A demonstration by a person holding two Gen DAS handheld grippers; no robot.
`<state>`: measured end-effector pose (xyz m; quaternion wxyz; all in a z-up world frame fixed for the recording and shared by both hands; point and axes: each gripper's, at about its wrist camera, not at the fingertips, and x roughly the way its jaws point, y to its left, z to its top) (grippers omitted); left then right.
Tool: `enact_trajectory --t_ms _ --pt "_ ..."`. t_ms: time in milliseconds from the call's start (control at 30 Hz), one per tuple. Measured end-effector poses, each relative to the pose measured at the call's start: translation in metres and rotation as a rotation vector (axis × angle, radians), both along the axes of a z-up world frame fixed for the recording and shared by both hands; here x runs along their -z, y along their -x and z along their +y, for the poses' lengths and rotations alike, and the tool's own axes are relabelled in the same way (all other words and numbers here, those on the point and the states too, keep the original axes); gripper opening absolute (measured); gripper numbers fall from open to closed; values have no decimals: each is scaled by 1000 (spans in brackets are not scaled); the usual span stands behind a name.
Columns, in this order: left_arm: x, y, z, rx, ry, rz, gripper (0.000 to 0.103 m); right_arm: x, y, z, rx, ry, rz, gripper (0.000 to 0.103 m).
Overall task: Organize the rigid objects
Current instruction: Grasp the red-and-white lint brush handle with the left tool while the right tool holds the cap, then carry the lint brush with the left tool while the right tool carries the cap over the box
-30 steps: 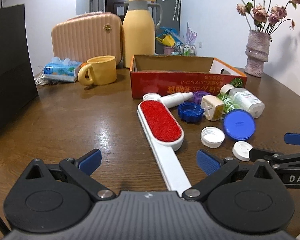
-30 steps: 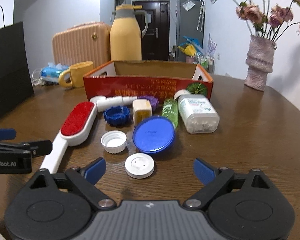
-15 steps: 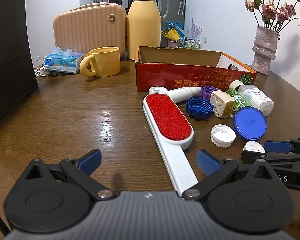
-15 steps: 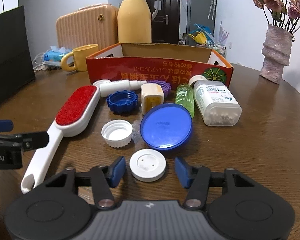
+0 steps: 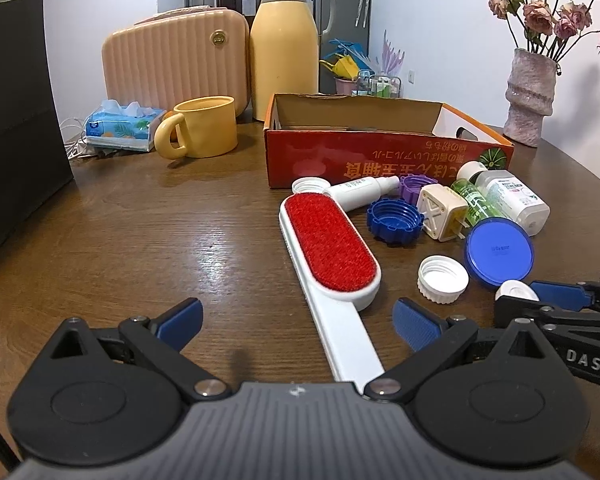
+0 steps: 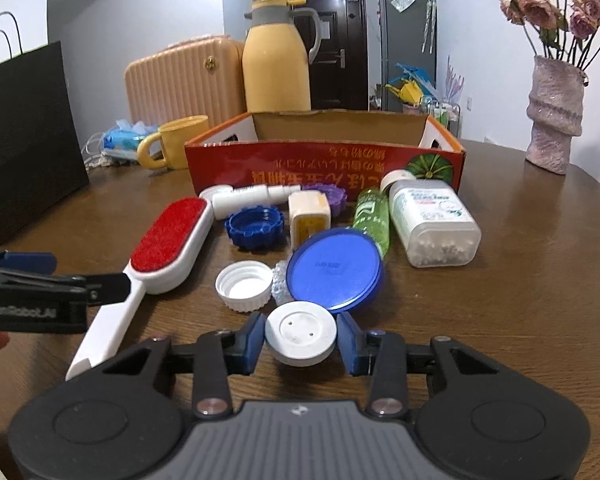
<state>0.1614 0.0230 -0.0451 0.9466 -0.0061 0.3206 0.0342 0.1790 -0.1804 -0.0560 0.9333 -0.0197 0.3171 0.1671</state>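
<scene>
My right gripper [image 6: 301, 343] has just been closing its jaws on the white round cap [image 6: 300, 333], looks pinched, right against the blue lid [image 6: 334, 269]. Left gripper [image 5: 298, 322] gapes over the brush handle [image 5: 342, 340]; bare desk [image 5: 140, 240] on its left.

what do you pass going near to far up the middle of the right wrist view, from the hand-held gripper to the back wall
right hand-held gripper → white disc → blue lid → plug → red box → yellow flask
</scene>
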Motion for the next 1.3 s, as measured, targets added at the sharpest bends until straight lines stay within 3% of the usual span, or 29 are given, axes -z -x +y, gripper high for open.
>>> enact_trajectory --t_ms 567,767,933,1300 --pt "9 -50 -23 -68 -9 64 102 -14 -6 -35 63 -30 -64 38" --pt "16 -67 -27 -99 -4 104 88 -17 -14 -40 73 -26 -66 38" --pt "20 -76 -27 -114 13 132 59 -18 -19 -40 79 -26 -68 38" --pt "16 -72 -25 -84 18 118 58 -22 -26 -39 85 -26 -67 38"
